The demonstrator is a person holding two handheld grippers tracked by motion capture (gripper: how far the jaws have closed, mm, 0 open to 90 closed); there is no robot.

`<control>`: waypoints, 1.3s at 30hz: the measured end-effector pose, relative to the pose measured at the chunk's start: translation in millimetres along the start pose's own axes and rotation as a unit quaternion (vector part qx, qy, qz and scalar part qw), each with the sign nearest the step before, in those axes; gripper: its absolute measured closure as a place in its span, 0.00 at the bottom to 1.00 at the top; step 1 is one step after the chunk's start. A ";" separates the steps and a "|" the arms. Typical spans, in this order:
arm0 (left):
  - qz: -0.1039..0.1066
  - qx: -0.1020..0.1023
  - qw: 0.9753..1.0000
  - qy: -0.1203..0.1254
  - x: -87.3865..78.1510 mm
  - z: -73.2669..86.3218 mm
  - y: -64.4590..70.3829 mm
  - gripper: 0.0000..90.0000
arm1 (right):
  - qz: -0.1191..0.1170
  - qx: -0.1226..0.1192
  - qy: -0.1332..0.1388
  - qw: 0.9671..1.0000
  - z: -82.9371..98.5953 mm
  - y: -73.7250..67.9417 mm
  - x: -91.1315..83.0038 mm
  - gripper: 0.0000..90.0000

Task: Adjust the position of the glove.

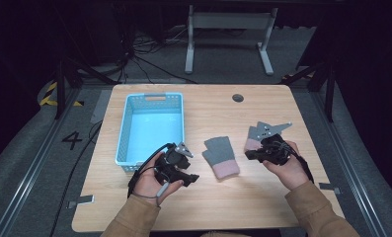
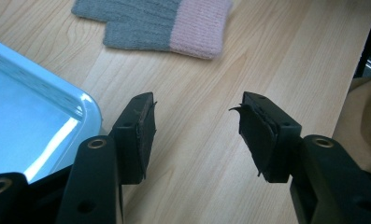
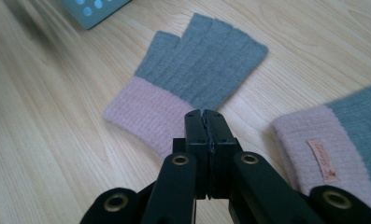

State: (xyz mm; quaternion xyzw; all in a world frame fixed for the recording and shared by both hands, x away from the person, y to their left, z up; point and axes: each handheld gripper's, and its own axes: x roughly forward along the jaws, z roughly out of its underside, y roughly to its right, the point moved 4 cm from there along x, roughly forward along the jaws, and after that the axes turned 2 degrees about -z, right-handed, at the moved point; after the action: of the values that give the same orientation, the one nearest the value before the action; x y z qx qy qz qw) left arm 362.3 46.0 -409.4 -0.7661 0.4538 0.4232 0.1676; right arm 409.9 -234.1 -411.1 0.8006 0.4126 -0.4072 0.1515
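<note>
While both grippers hover low over the bench (image 1: 262, 202), nothing is yet held, and the risks I see come from how they stand. Nearest, the left gripper (image 1: 192, 177) sits at about 7 o'clock from the middle glove (image 1: 221, 157), its jaws wide apart over bare wood, just beside the basket (image 1: 127, 129) corner. A careless swing toward 9 o'clock could knock that corner and shove the basket.

The right gripper (image 1: 249, 155) at 3 o'clock of that glove has its jaws pressed together on nothing, tips over the pink cuff (image 3: 146, 116) in the right gripper view. If it comes down closed, I judge it would only push the knit and bunch it instead of taking it; the jaws must part first.

A second glove (image 3: 346, 140) lies just beside, at 2 o'clock of the first, partly under the right gripper in the high view. Soft cloth lying flat gives little edge, so a shallow pinch may slip off, and reaching across could drag this second glove along.

Farthest, the basket stands open at 10 o'clock, well apart from both gloves; a limp glove carried there may catch the rim.
</note>
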 end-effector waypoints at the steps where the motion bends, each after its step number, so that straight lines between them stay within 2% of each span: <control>1: 0.000 0.000 1.000 0.000 0.0 0.1 0.0 0.51 | -0.002 -0.002 -0.001 1.000 -1.5 -1.6 0.9 1.00; 8: -0.003 -0.003 1.000 0.006 -3.1 0.6 -2.0 0.51 | -0.017 -0.015 -0.003 1.000 -15.9 -13.9 10.0 1.00; 10: -0.005 -0.004 1.000 0.005 -4.0 0.9 -2.7 0.51 | -0.026 -0.029 -0.012 0.999 -25.1 -23.9 21.0 1.00; 12: -0.004 -0.004 1.000 0.007 -4.6 0.7 -3.2 0.51 | -0.028 -0.033 -0.016 0.999 -28.0 -27.1 25.6 1.00; 13: -0.004 -0.005 1.000 0.008 -4.7 0.4 -3.1 0.51 | -0.030 -0.040 -0.025 0.998 -33.0 -31.7 36.0 1.00; 14: -0.003 -0.005 1.000 0.008 -4.7 0.2 -3.0 0.51 | -0.030 -0.040 -0.025 0.998 -33.0 -31.7 36.0 1.00; 15: -0.001 -0.002 1.000 0.009 -4.9 -0.4 -3.1 0.51 | -0.031 -0.045 -0.037 0.998 -35.7 -33.1 47.5 1.00; 19: 0.000 -0.003 1.000 0.007 -4.1 0.1 -3.3 0.50 | -0.030 -0.044 -0.063 0.997 -36.7 -32.8 68.1 1.00; 25: -0.001 -0.004 1.000 0.006 -3.7 1.1 -4.7 0.50 | -0.016 -0.044 -0.089 0.995 -35.1 -27.9 84.4 1.00; 31: -0.002 -0.005 1.000 0.004 -3.2 0.9 -5.1 0.49 | -0.018 -0.036 -0.099 0.994 -29.3 -24.8 91.0 1.00; 39: -0.001 -0.006 1.000 0.006 -3.3 -0.5 -4.9 0.47 | -0.018 -0.033 -0.098 0.994 -23.2 -26.1 87.7 1.00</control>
State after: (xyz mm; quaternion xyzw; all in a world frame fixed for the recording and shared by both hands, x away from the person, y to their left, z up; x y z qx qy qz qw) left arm 365.9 50.1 -407.1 -0.7702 0.4512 0.4210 0.1610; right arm 430.5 -157.6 -462.3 0.7437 0.4236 -0.4724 0.2104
